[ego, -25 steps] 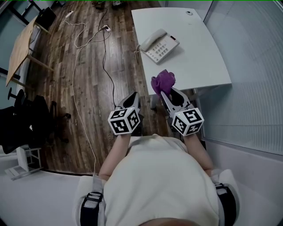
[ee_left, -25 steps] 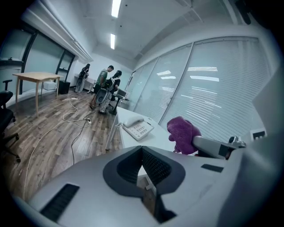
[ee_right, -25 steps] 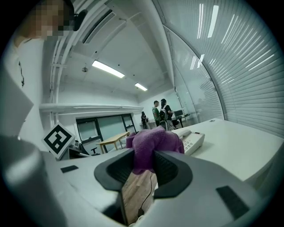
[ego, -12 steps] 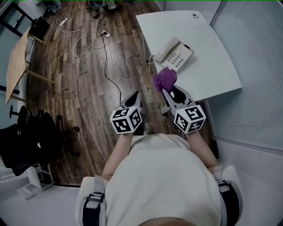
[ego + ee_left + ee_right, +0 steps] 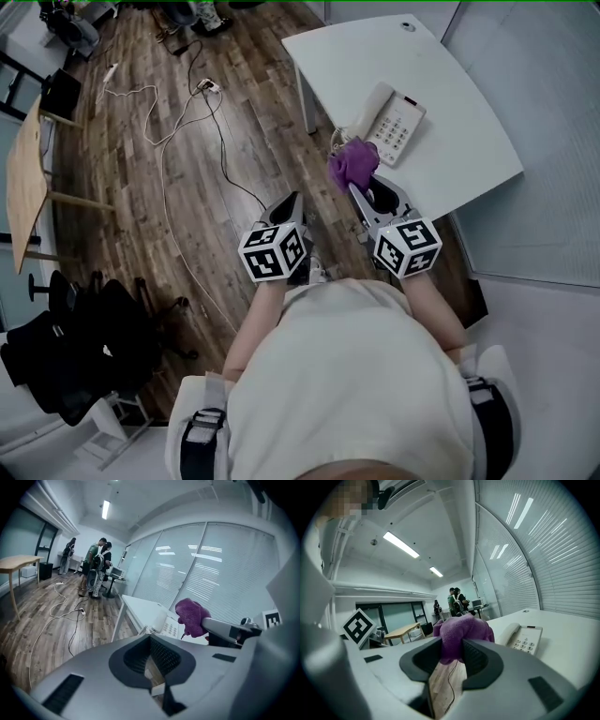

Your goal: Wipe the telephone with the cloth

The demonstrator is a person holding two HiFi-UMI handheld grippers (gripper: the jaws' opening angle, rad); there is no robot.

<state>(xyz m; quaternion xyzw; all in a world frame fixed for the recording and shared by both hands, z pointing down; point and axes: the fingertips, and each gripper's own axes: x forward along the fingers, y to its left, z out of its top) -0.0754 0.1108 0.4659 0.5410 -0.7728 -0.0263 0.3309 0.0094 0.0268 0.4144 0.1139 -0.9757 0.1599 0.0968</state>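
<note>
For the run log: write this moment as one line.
wipe: not started | right gripper: shut on purple cloth | left gripper: shut, empty | telephone: on white table

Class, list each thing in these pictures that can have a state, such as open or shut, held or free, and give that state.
left tool: shut, nothing in it.
right tool: shut on the cloth.
cloth: bunched up, held in the air by the table's edge.
telephone: lying on the white table.
handset: resting on its cradle.
</note>
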